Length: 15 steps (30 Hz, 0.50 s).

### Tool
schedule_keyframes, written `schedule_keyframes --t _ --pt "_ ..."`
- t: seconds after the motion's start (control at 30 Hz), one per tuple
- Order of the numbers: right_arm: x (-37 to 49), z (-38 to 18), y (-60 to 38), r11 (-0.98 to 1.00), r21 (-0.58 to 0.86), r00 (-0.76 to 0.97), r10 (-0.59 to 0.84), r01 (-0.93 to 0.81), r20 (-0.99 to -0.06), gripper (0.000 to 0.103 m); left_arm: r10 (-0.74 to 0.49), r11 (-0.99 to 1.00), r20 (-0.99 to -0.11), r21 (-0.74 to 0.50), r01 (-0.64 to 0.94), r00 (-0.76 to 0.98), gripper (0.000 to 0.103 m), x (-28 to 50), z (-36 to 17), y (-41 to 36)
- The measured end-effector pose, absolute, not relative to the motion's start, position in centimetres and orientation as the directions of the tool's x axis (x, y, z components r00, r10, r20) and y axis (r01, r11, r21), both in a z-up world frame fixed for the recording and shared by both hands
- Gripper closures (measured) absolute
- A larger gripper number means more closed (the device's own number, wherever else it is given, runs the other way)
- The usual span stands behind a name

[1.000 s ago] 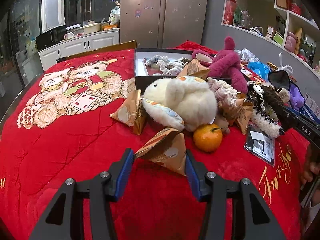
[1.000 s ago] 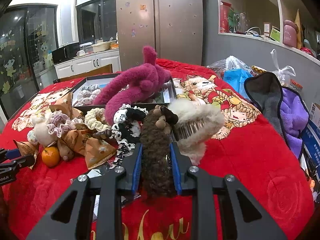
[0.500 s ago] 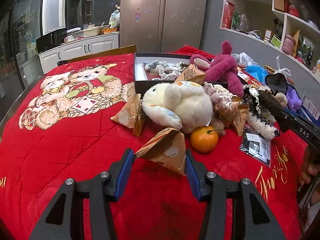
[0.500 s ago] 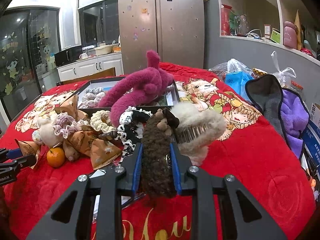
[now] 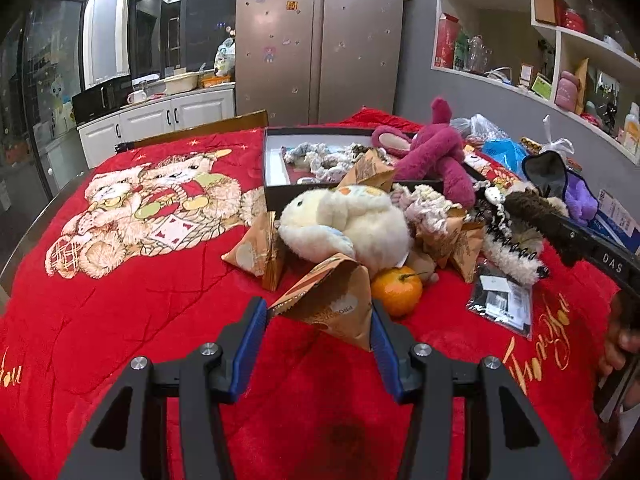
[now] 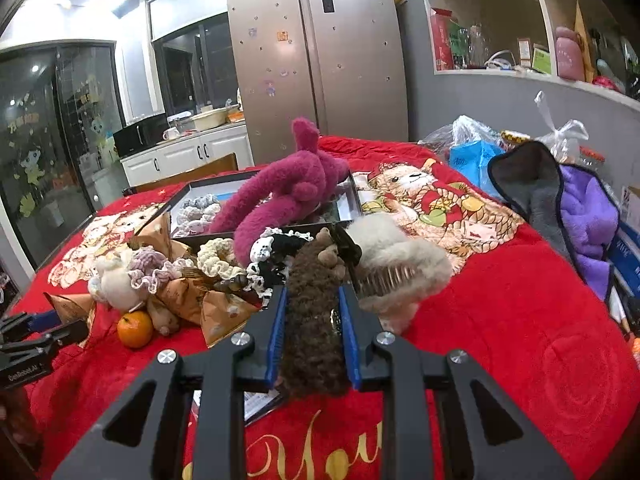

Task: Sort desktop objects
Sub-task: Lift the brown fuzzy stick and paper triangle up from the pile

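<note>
My left gripper [image 5: 318, 312] is shut on a tan triangular paper packet [image 5: 334, 304], held above the red cloth in front of the pile. My right gripper [image 6: 312, 312] is shut on a brown fuzzy hair clip [image 6: 314, 320], held above the cloth; it also shows at the right of the left wrist view [image 5: 524, 206]. The pile holds a cream plush toy [image 5: 348, 224], an orange [image 5: 396, 290], more paper packets [image 6: 224, 312], scrunchies [image 6: 218, 256] and a cream fluffy hair clip [image 6: 400, 264]. A magenta plush [image 6: 288, 196] lies over the black open box [image 5: 274, 196].
The red blanket [image 5: 140, 300] covers the whole table. A grey and purple cloth [image 6: 576, 216] and plastic bags [image 6: 472, 148] lie at the far right. A black packaged item [image 5: 500, 300] lies right of the orange. A chair back [image 5: 192, 132] stands behind the table.
Both grippers have risen and pulled back slightly with their loads; the pile looks a little lower and farther. Neither grip has changed.
</note>
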State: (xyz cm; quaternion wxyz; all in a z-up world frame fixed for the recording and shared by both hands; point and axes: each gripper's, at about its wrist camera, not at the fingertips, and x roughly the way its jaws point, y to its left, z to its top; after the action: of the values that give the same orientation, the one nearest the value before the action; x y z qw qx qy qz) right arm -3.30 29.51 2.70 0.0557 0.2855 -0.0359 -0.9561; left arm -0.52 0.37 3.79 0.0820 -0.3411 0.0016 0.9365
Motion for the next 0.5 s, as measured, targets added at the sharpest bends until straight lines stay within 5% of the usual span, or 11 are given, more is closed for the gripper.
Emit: schedule_keyframes --t 0.37,0.5 --pt "-2.1 5.8 30.0 -0.985 0.144 -0.849 -0.155 0.094 -0.504 0.079 0.189 -0.982 -0.617 -0.098 -0.164 -0.764 0.051 -0.3 4.5 -0.1" --pt "-1.8 7.1 30.4 -0.976 0.183 -0.85 -0.192 0.115 -0.491 0.101 0.194 -0.981 -0.608 -0.105 -0.164 -0.77 0.051 -0.2 4.8 -0.2"
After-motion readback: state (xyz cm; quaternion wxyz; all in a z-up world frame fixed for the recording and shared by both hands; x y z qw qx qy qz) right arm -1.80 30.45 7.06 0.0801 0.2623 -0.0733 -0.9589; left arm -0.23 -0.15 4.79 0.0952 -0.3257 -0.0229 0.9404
